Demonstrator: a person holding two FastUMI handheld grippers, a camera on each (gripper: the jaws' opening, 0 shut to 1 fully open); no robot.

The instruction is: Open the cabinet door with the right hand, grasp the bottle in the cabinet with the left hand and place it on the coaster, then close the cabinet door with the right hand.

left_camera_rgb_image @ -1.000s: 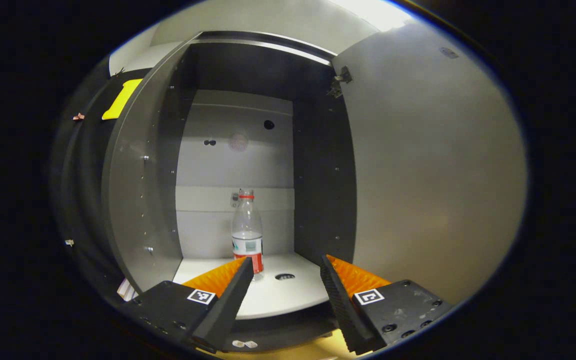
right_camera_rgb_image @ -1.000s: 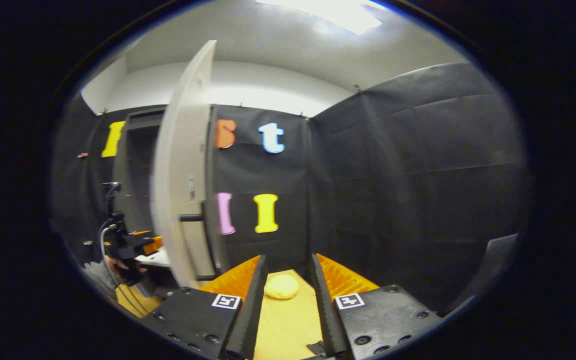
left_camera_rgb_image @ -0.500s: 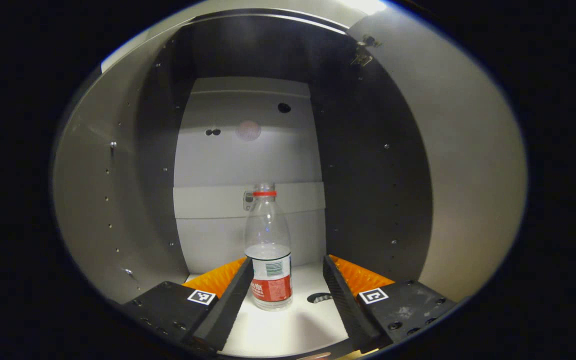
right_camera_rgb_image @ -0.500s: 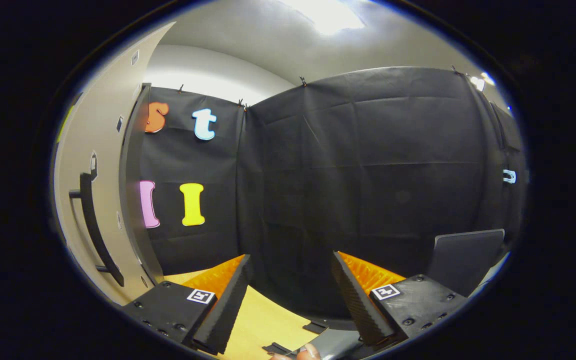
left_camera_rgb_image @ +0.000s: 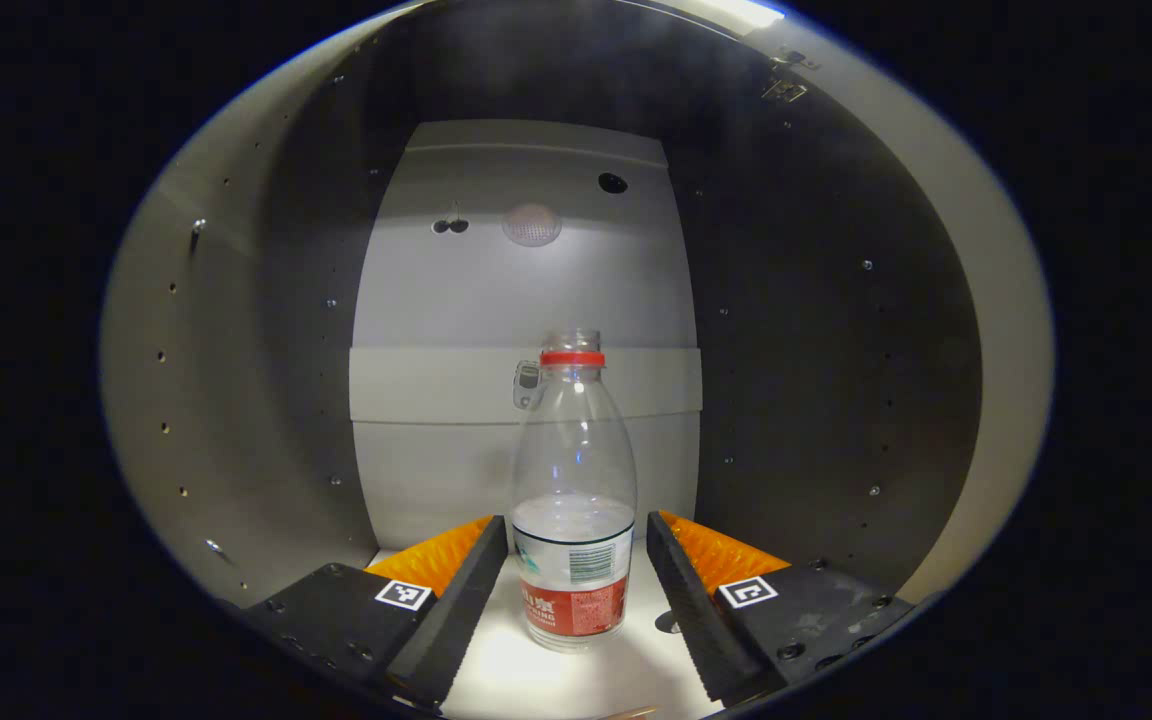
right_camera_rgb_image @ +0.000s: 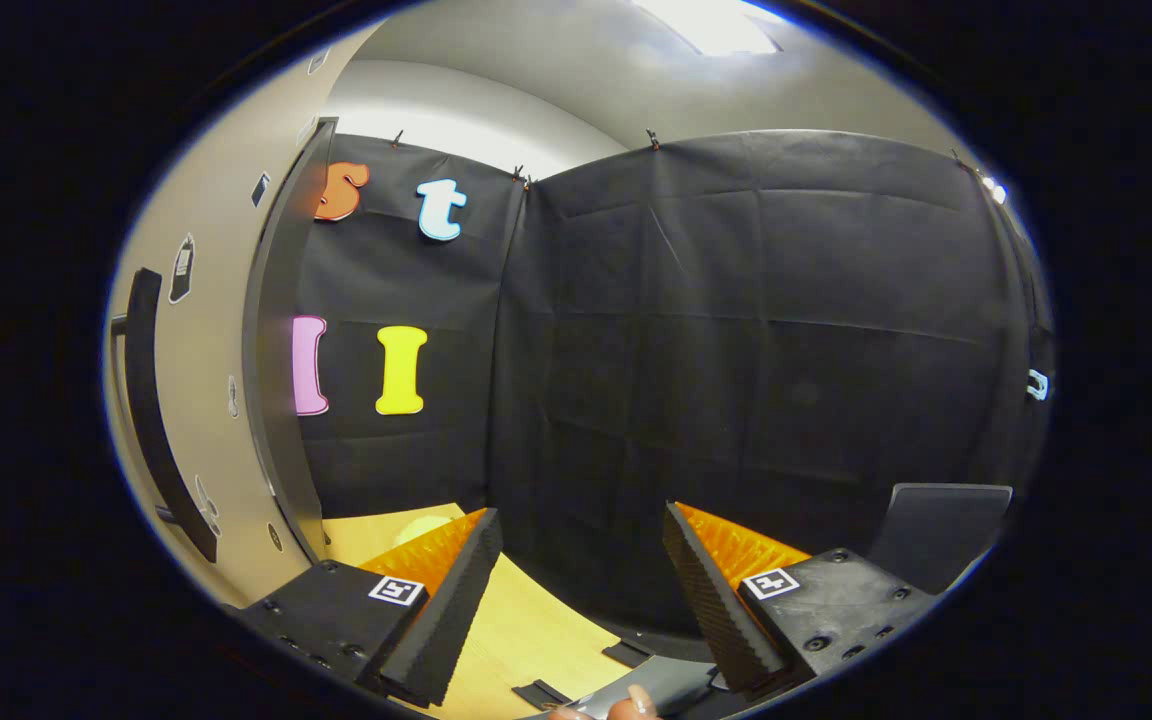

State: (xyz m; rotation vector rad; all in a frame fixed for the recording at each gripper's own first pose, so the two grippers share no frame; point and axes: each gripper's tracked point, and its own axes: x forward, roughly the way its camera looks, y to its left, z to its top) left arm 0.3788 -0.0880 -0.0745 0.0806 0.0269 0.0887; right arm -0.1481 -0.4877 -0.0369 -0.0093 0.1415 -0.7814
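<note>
Bottle (left_camera_rgb_image: 573, 500): upright on the white cabinet shelf (left_camera_rgb_image: 536, 680), between the spread fingers of the left gripper (left_camera_rgb_image: 576, 575), neither finger visibly touching. Clear plastic, red neck ring, red-and-white label with print too small to read. Right gripper (right_camera_rgb_image: 581, 585): open, empty, above the wooden table (right_camera_rgb_image: 526, 630); cabinet door (right_camera_rgb_image: 206, 400) ajar at left.
</note>
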